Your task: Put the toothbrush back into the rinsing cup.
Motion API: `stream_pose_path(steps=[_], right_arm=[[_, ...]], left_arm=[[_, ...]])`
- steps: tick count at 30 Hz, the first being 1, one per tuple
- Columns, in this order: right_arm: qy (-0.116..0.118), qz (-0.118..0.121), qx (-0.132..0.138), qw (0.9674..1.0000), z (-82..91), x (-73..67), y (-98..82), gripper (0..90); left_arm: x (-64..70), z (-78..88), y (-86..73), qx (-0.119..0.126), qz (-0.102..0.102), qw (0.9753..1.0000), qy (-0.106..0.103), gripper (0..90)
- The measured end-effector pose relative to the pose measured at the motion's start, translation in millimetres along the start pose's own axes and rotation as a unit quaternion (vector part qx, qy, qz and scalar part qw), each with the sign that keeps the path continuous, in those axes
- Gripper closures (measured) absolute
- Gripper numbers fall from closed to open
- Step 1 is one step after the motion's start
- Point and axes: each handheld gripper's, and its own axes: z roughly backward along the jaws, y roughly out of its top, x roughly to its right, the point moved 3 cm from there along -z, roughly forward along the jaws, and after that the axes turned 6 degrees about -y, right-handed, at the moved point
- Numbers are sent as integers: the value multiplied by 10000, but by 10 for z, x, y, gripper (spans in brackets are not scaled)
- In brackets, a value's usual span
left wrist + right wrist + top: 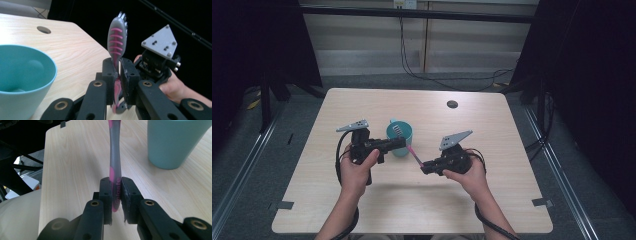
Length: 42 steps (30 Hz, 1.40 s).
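Both hands sit low over the near half of the table (492, 120), forearms coming in from the bottom edge, the grippers angled toward each other. The right gripper (426, 166) is clamped on the handle end of a pink-and-grey toothbrush (414, 155) — the left gripper (401, 144) is closed on its neck just below the bristled head, beside the teal cup (401, 136).

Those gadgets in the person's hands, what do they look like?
Both the left gripper and the right gripper are black, with two flat-padded jaws on brass-pinned links. Each carries a grey three-cornered plate on top and trails a black cable. The forearms are bare, with no sleeves.
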Motion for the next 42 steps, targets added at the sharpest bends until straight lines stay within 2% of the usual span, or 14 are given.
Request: stream_pose_path(steps=[7, 11, 25, 27, 28, 31, 32, 33, 34, 37, 38, 42], right_arm=[[72, -19, 80, 9999, -38, -20, 6, 798], [113, -37, 80, 9999, -87, -48, 15, 796], [191, -34, 161, 9997, -188, -92, 23, 776], [203, -91, 229, 9995, -184, -87, 21, 709], [225, -141, 224, 9994, -185, -85, 25, 611], [212, -103, 139, 9996, -193, -88, 27, 557], [212, -107, 152, 9996, -187, -86, 29, 483], [212, -107, 152, 9996, -187, -86, 29, 483], [218, -162, 227, 9994, -166, -68, 32, 406], [204, -200, 207, 9994, -135, -41, 23, 352], [123, -180, 165, 9996, -105, -20, 1, 319], [13, -270, 198, 9994, -47, 31, -56, 279]], left_arm=[[47, -60, 42, 65, -2, 9999, -99, 838], [85, -100, 64, 7, -114, 9999, -26, 838], [56, -92, 59, 11, -56, 10000, 17, 841], [56, -90, 60, 23, 16, 10000, -78, 842], [57, -92, 61, 17, 7, 10000, -58, 842], [61, -104, 61, -27, -24, 10000, -56, 843], [62, -104, 61, -36, -31, 10000, -41, 843], [60, -102, 62, -34, -22, 10000, -48, 843], [58, -99, 63, -49, -14, 10000, -39, 842], [50, -71, 71, -98, -39, 9999, 42, 842], [48, -59, 77, -88, -40, 9999, 57, 842], [37, -5, 101, -125, -76, 9998, 132, 842]])
